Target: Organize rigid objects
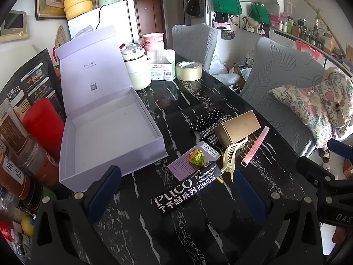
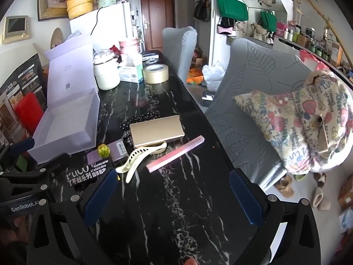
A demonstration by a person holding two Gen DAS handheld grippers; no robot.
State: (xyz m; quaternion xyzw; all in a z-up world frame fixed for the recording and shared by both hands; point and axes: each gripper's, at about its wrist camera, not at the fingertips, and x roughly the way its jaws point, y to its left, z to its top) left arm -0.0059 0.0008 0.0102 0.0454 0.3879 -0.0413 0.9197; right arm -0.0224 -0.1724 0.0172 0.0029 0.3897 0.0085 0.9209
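Observation:
An open white gift box (image 1: 110, 130) (image 2: 66, 123) lies empty at the table's left, lid upright. To its right sit a gold carton (image 1: 237, 128) (image 2: 156, 130), a pink stick box (image 1: 256, 145) (image 2: 175, 154), a cream hair claw (image 1: 231, 156) (image 2: 141, 156), a purple box (image 1: 194, 163) (image 2: 117, 151) with a yellow-green wrapped ball (image 1: 196, 157) (image 2: 103, 150) on it, and a black PUCO box (image 1: 187, 187) (image 2: 88, 173). My left gripper (image 1: 176, 190) hovers open before the PUCO box. My right gripper (image 2: 174, 195) hangs open over bare table near the pink stick box.
Dotted and checked fabric pieces (image 1: 209, 121) lie behind the gold carton. A tape roll (image 1: 188, 70), a white pot (image 1: 136, 68) and a tissue carton (image 1: 162, 68) stand at the far end. Jars and a red item (image 1: 42, 121) crowd the left. Grey chairs (image 1: 282, 84) line the right edge.

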